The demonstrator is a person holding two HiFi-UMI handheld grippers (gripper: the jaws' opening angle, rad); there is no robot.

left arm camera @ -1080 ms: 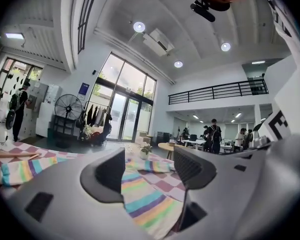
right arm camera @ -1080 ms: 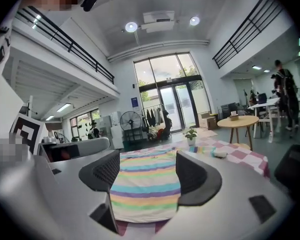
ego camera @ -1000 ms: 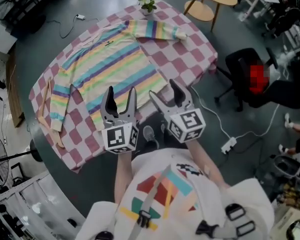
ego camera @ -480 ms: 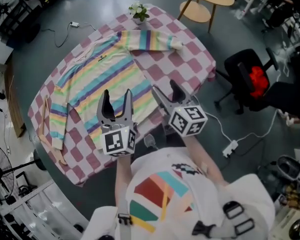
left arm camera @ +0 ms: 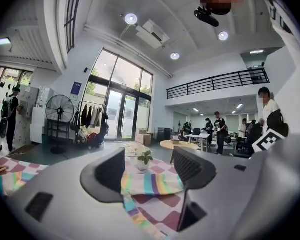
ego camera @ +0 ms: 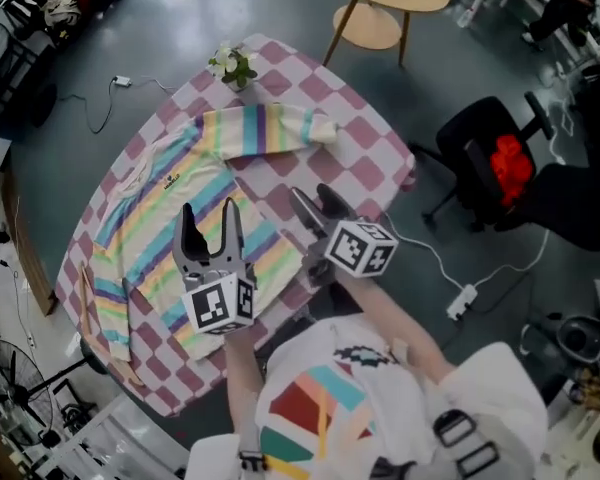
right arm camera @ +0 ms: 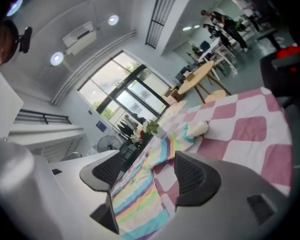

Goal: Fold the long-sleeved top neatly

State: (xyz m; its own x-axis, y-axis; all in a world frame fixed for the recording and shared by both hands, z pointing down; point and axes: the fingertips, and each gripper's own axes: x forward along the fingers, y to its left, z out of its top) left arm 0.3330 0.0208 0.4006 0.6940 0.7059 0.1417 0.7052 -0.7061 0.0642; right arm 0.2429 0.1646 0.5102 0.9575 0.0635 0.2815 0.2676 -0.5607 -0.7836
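Head view: one long-sleeved top (ego camera: 195, 218), pastel stripes, lying flat and unfolded on the surface (ego camera: 375, 158), which is round and covered with a pink-and-white checked cloth. One sleeve runs across the far end toward the cuff; the other trails down the near left edge. Left hand-held gripper (ego camera: 209, 212), jaws wide, nothing between them, held above the hem. Right hand-held gripper (ego camera: 313, 195), jaws likewise wide and empty, just beside the hem's right corner. Step in hand, by my reckoning: the first grasp. It will go best if each gripper pinches one layer at an outer edge, both at matching heights, so the fold line runs straight. Small potted plant (ego camera: 232, 66) at the far rim, close to the collar; worth keeping the cloth away from it. The gripper views add what the head view lacks: windows, a standing fan, people at desks. Only the head view shows the whole garment and a black chair (ego camera: 490, 153).
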